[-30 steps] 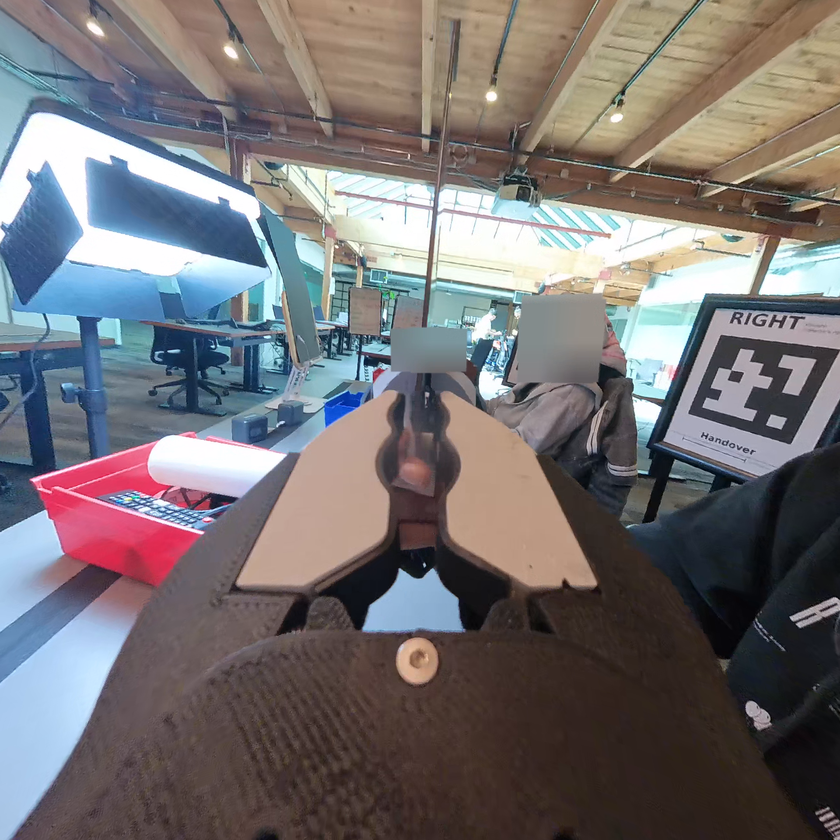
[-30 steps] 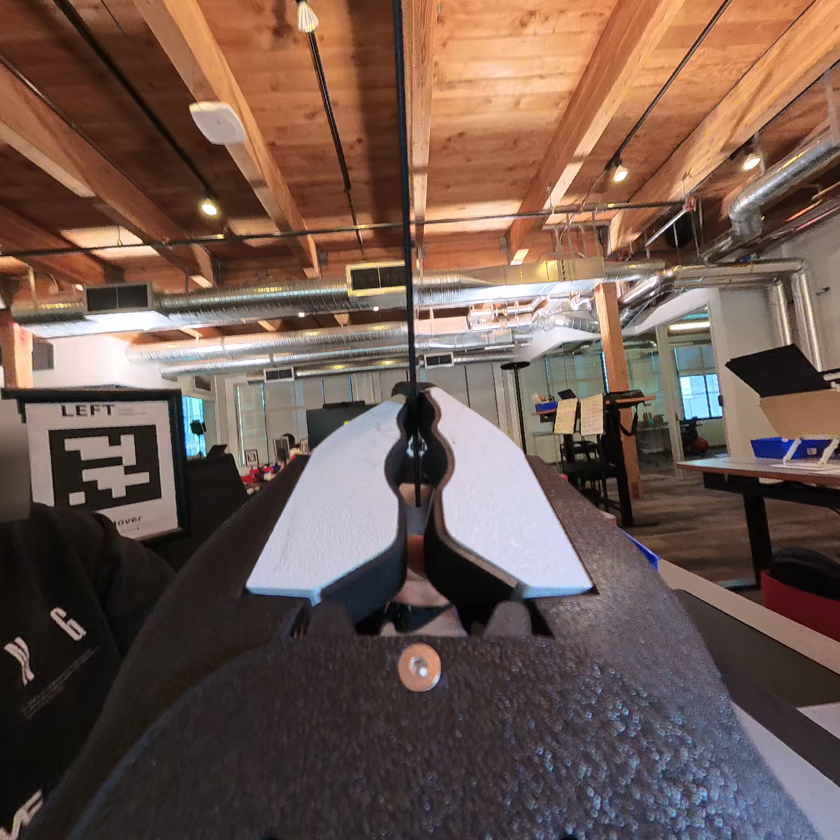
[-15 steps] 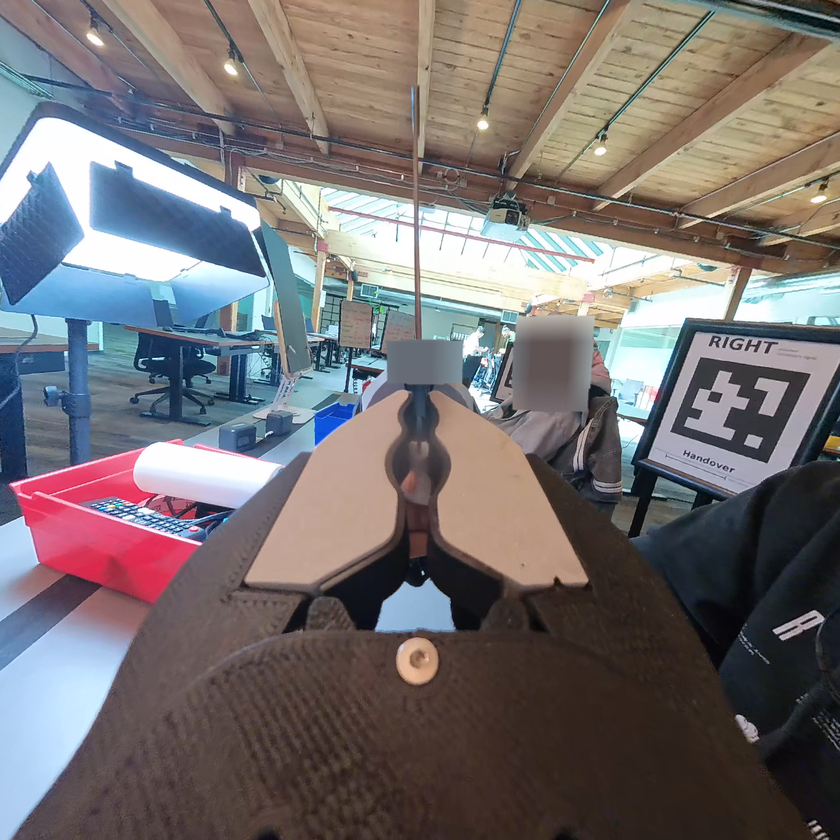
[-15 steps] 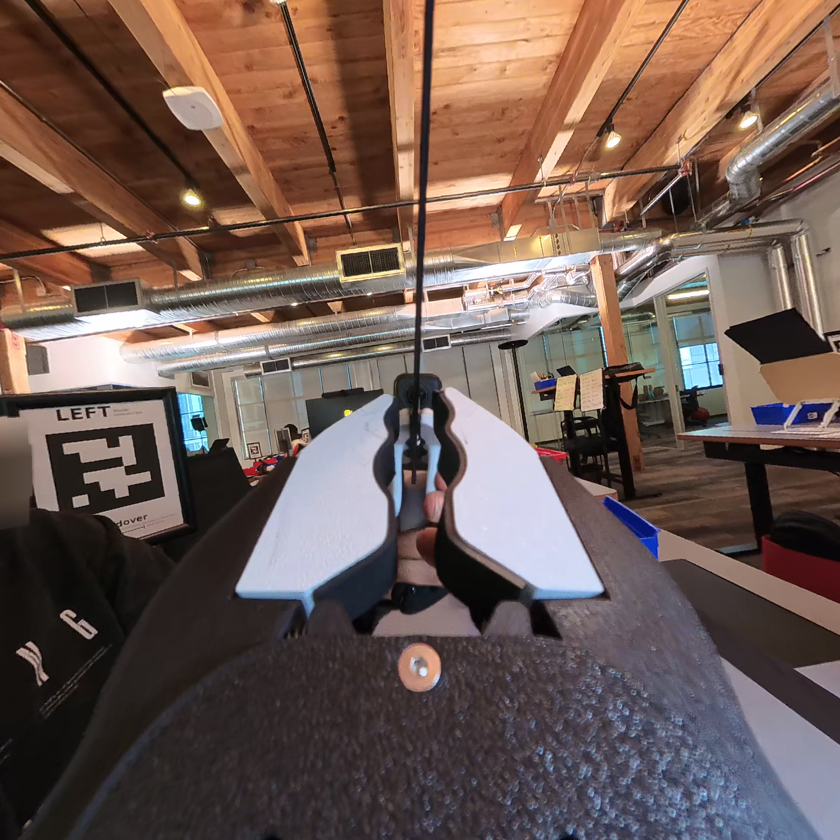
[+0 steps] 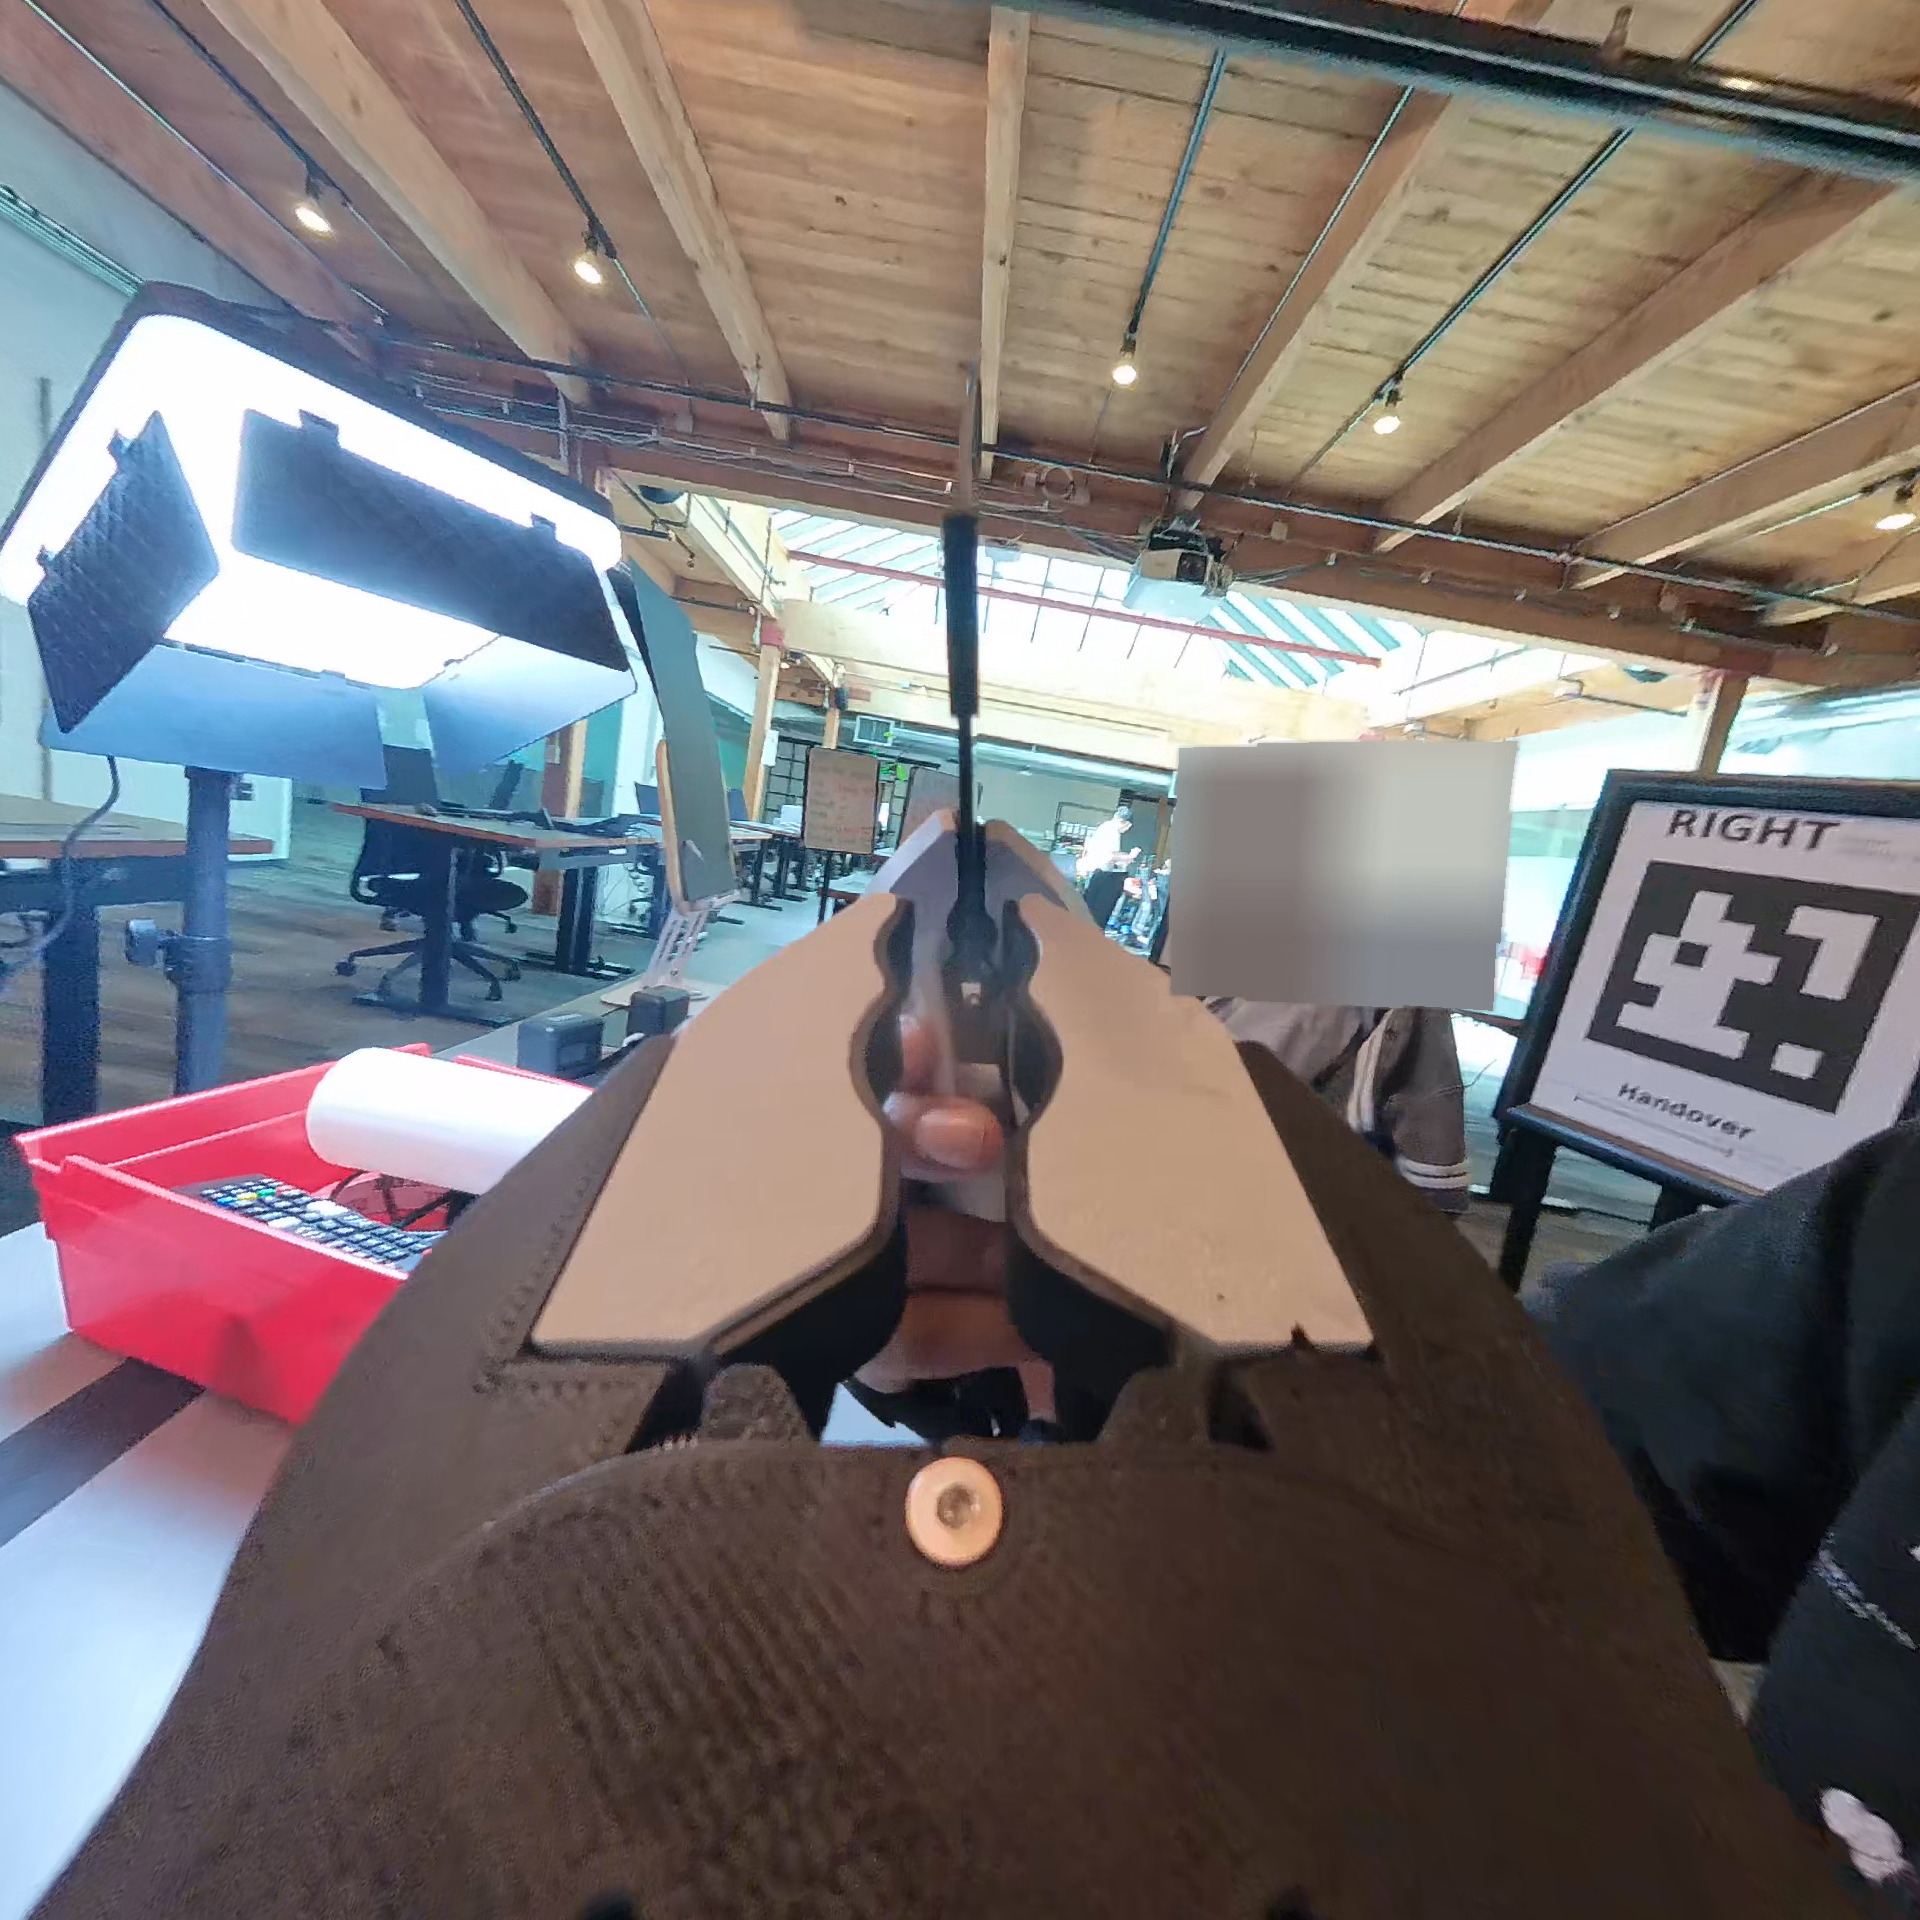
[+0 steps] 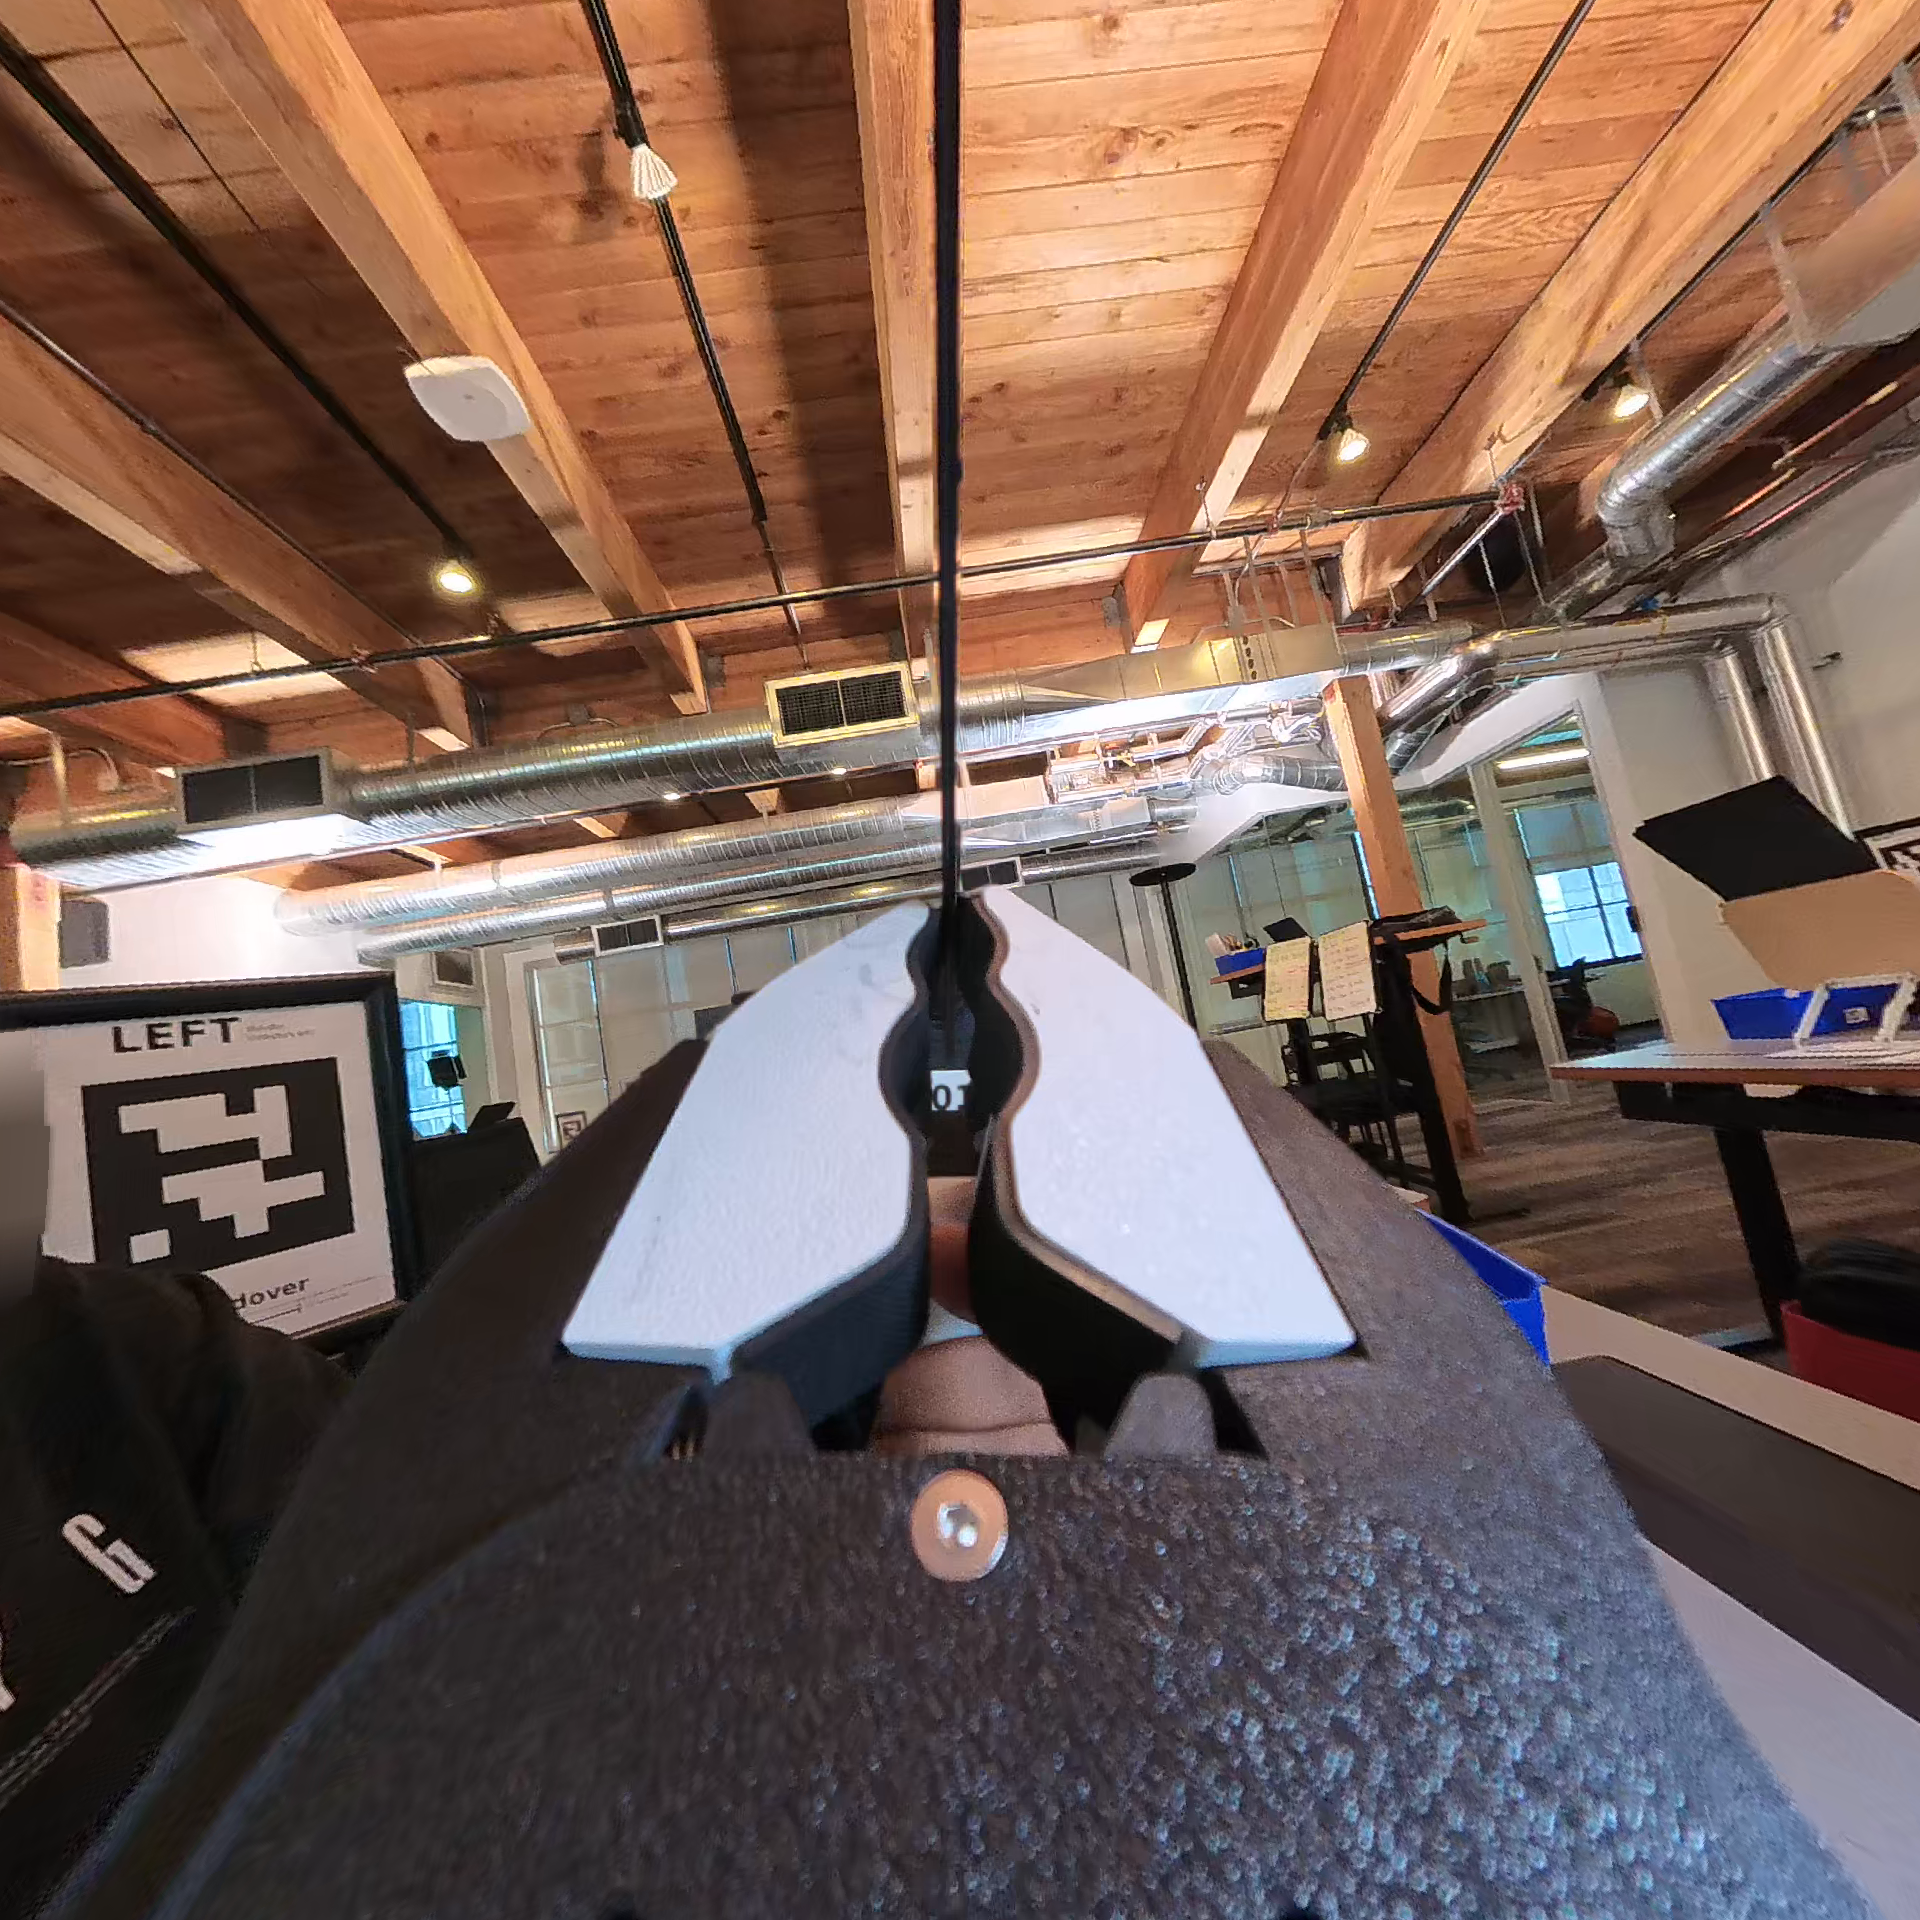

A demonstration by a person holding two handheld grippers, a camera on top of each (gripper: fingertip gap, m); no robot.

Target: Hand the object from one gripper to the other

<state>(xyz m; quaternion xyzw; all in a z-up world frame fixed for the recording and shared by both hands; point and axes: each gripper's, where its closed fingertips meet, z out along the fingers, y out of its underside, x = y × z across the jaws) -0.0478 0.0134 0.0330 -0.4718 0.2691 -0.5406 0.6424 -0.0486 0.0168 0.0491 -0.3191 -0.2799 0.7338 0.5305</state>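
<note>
The object is a thin black rod (image 5: 961,623) that stands upright between the two grippers, which face each other. In the left wrist view my left gripper (image 5: 961,914) has its jaws a little apart, with the rod in the gap. The grey fingertips (image 5: 925,862) of the right gripper show just beyond, closed around the rod. In the right wrist view my right gripper (image 6: 951,920) is shut on the rod (image 6: 948,520), which runs up out of the frame. A person's finger (image 5: 951,1132) shows through the gap under the jaws.
A red bin (image 5: 156,1278) with a white roll (image 5: 436,1117) and a remote control stands on the table at the left. A lit studio panel (image 5: 301,582) is behind it. Framed marker signs (image 5: 1745,987) (image 6: 218,1153) stand near a black sleeve (image 5: 1714,1403). A blue bin (image 6: 1486,1278) sits at the right. Only a small space, under 4 cm, lies between the two pairs of fingers.
My left gripper's jaws have parted from the rod. My right gripper, slightly open half a second ago, has closed on it. The rod sits lower in the left wrist view.
</note>
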